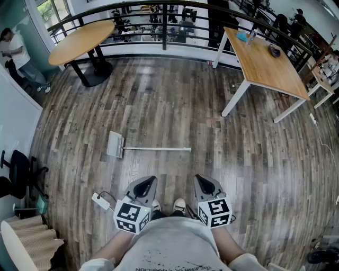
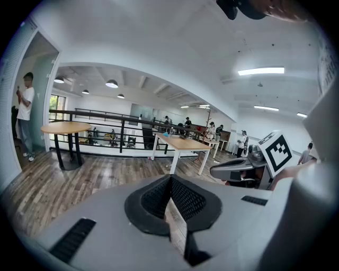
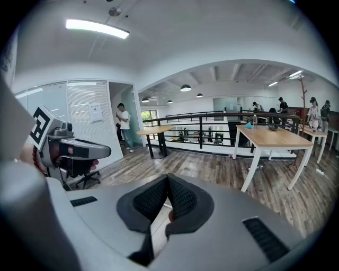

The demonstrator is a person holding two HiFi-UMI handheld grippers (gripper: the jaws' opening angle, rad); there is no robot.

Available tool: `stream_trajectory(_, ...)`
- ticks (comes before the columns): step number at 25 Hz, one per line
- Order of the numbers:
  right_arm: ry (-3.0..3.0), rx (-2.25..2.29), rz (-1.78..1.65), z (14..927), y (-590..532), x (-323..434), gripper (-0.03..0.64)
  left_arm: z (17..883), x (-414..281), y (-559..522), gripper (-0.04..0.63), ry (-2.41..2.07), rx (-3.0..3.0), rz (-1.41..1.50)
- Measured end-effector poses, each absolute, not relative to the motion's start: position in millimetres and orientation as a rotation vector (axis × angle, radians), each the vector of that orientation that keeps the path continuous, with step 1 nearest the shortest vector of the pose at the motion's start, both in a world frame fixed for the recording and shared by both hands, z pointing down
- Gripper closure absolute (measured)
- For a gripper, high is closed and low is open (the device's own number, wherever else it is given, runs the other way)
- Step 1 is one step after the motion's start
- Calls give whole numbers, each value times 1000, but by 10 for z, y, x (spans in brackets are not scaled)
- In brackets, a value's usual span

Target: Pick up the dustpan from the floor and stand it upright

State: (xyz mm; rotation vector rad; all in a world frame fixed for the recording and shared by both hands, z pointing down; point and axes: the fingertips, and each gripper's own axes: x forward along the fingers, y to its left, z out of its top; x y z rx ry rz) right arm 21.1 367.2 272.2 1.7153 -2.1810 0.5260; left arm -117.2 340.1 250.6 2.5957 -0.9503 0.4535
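Observation:
The dustpan lies flat on the wooden floor, its pale grey pan at the left and its long thin handle stretching to the right. Both grippers hover close to my body, well short of it. My left gripper has its jaws closed together with nothing between them, as its own view shows. My right gripper is shut and empty too. Neither gripper view shows the dustpan. Each gripper appears in the other's view: the right gripper and the left gripper.
A round table stands far left and a rectangular table far right, before a black railing. A white power strip lies by my left foot. An office chair and a person are at the left.

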Motion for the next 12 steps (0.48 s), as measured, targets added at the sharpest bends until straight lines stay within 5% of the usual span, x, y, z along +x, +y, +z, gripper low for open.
stream_trajectory(12, -2196, 1693, 523, 2750, 3656, 130, 592, 2506, -1256, 3368, 572, -969, 2581, 427)
